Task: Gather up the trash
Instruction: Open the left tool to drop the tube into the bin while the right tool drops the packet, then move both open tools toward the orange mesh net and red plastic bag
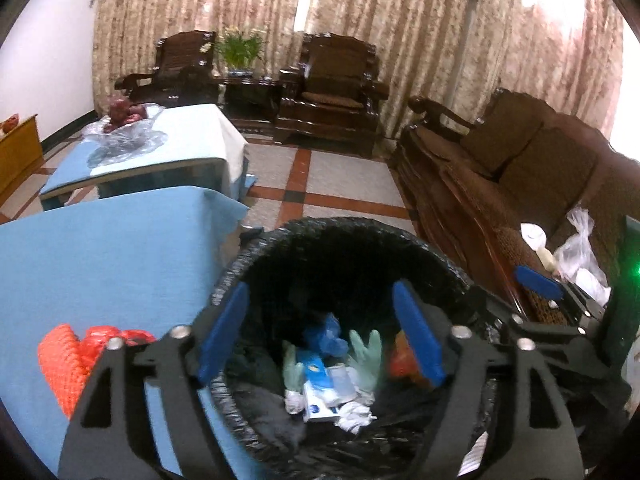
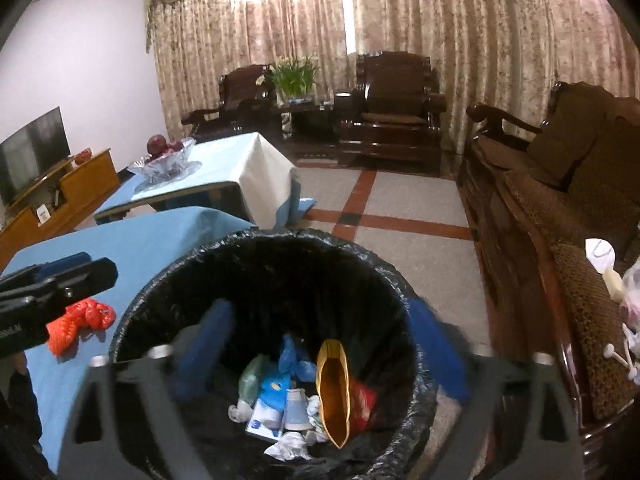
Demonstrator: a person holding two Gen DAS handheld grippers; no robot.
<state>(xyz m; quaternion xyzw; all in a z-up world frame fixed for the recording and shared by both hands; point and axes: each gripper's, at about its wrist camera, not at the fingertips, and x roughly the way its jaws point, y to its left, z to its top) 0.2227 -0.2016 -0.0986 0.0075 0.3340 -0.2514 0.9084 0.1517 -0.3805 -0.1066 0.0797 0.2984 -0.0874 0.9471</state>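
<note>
Both grippers hung over the trash bin [image 2: 132, 312], lined with a black bag. Left gripper [image 1: 320, 332] had its blue-padded jaws spread wide with nothing between them. Right gripper [image 2: 320, 344] likewise stood fully spread and empty, its pads blurred.

Down in the bin lay the collected trash: a gold-lined snack bag [image 2: 333, 392] standing on end, a paper cup [image 2: 296, 408], pale green gloves [image 1: 366, 354], a blue and white box [image 1: 318, 390], crumpled tissues [image 2: 289, 446] and a blue wad [image 2: 294, 356].

Just beside the bin, near the tabletop's near edge on the blue cloth [image 1: 100, 248], lay an orange net bag [image 1: 66, 364] with a red plastic bag [image 1: 102, 340] touching it. On the brown sofa [image 1: 520, 184] at the right sat white plastic bags [image 1: 580, 252].

Farther off, a second table [image 2: 224, 160] carried a glass bowl of red fruit [image 2: 166, 156]. Two dark wooden armchairs [image 2: 394, 104] and a potted plant [image 2: 294, 78] stood against the curtains [image 2: 460, 40].
</note>
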